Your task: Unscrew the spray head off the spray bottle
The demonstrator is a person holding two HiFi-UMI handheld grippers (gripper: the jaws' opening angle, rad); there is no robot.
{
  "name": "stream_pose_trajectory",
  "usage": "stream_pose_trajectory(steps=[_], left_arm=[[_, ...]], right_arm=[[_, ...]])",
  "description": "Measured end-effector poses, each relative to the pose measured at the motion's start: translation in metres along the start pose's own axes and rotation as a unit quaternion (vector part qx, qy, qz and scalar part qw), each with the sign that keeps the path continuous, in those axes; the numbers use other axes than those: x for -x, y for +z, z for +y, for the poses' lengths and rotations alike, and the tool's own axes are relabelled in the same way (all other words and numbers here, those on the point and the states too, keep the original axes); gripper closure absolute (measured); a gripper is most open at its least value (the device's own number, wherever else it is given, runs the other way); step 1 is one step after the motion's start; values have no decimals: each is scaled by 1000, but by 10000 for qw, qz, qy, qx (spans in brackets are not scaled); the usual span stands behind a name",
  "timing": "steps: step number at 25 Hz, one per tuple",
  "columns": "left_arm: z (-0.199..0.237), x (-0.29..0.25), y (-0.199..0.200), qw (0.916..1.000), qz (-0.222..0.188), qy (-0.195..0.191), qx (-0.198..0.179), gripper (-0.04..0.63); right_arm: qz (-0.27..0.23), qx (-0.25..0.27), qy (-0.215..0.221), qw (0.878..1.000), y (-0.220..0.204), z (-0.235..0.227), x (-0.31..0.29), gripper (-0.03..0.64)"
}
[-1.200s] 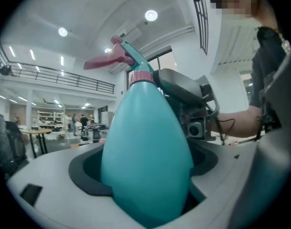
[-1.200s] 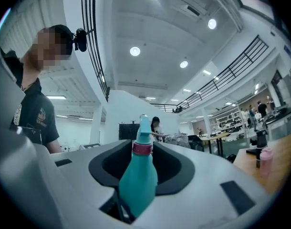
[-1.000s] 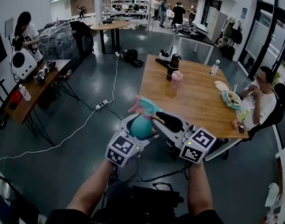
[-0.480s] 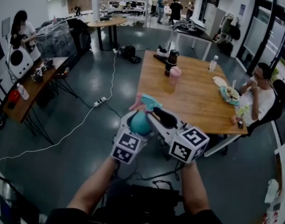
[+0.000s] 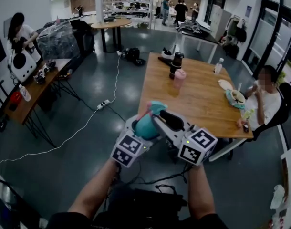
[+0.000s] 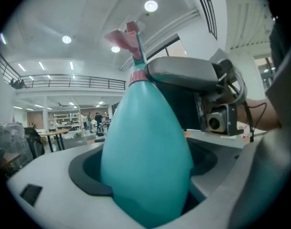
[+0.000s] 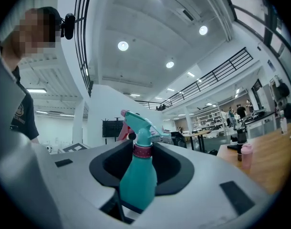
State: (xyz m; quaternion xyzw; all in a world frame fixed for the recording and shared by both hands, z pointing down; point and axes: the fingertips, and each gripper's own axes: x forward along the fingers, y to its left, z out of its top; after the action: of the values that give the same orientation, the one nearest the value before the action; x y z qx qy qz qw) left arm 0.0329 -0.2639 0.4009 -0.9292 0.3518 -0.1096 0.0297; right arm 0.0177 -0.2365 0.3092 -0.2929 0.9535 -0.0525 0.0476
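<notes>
Grip step. Left tongs [image 5: 141, 129] are clamped on the spray bottle [image 5: 146, 126], held in mid-air short of the table [image 5: 198, 104]. Right tongs [image 5: 161, 115] were just closing round the collar [image 7: 141, 150] under the spray head [image 7: 138, 123], pads not yet biting. Next, likely: clamp and twist. The bottle's long axis is roughly upright, nozzle toward the table.

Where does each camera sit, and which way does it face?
Head view: on the person's head, facing steeply down at floor and table; shows forearms, left gripper, right gripper, bottle.
Left gripper view: on that gripper, facing along jaws shut on the bottle; right gripper shows beyond.
Right gripper view: on that gripper, facing along jaws that have just been closing, bottle neck between; person's torso at left.
Shared: all three show the bottle.
</notes>
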Motion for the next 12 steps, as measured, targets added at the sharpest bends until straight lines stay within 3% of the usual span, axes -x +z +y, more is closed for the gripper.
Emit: stream_pose_trajectory(steps=[7, 12], left_arm=[[-25, 11, 8, 9938, -258, -1067, 199, 149], [-32, 14, 15, 9895, -494, -1324, 314, 149]], right_arm=[[-64, -51, 944, 9955, 3, 12, 10, 483], [-104, -25, 1312, 9913, 6, 17, 12, 483]])
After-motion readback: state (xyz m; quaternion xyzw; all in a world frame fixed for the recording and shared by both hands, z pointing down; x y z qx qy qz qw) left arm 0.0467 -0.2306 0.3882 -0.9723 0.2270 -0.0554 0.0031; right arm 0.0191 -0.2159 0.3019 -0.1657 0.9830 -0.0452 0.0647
